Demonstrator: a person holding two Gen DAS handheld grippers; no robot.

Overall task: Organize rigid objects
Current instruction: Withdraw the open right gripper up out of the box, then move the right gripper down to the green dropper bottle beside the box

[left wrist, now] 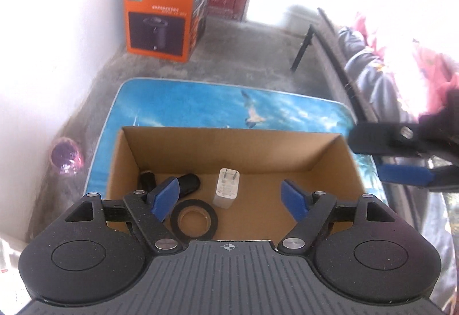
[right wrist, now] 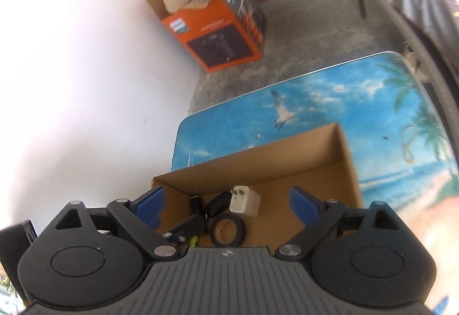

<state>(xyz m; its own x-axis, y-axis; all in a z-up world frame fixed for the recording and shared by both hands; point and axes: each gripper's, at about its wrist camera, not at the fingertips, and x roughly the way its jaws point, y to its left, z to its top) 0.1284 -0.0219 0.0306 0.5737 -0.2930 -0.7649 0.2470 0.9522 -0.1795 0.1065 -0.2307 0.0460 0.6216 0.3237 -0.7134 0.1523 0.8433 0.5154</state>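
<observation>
Left wrist view: the left gripper (left wrist: 231, 199) is spread wide and empty above the cardboard box (left wrist: 330, 151). Inside are seen a white charger (left wrist: 226, 189), a black tape roll (left wrist: 193, 221) and dark items — the right gripper (right wrist: 226, 201) is likewise released.

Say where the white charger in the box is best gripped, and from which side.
Grip the white charger across its two flat side faces, coming straight down from above. It lies flat, prongs toward the far wall of the cardboard box, with clear floor on its right and the tape roll close beside it.
</observation>
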